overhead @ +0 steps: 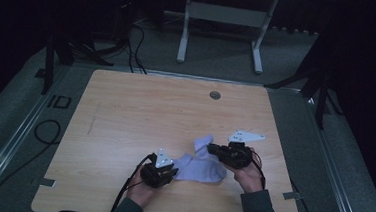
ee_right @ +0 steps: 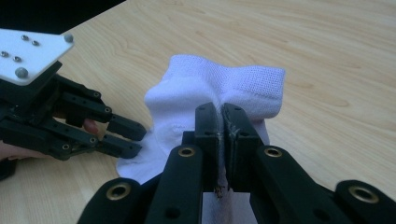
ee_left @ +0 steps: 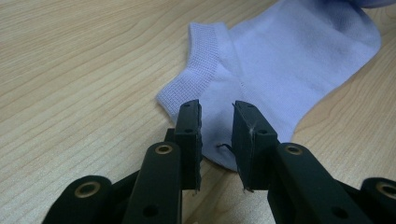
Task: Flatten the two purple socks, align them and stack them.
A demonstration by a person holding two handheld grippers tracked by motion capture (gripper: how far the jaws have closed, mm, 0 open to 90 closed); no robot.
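Pinching the pale sock [ee_right: 212,93] mid-frame w/ jaws pressed tight on its fabric, the right gripper [ee_right: 218,116] lifts one end, prob. to fold it, while the left gripper [ee_left: 217,128], jaws spread, straddles the heel edge on the worktop [overhead: 140,107].

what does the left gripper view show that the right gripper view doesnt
Left gripper view: the left gripper has its fingers apart, poised over the heel edge of a flat-lying pale sock, whose ribbed cuff faces the camera.

Right gripper view: the right gripper is closed, fabric pinched between its fingers and lifted into a bunched fold. The left gripper appears at the side with its grey plate.

Both: the same sock on the wooden table.
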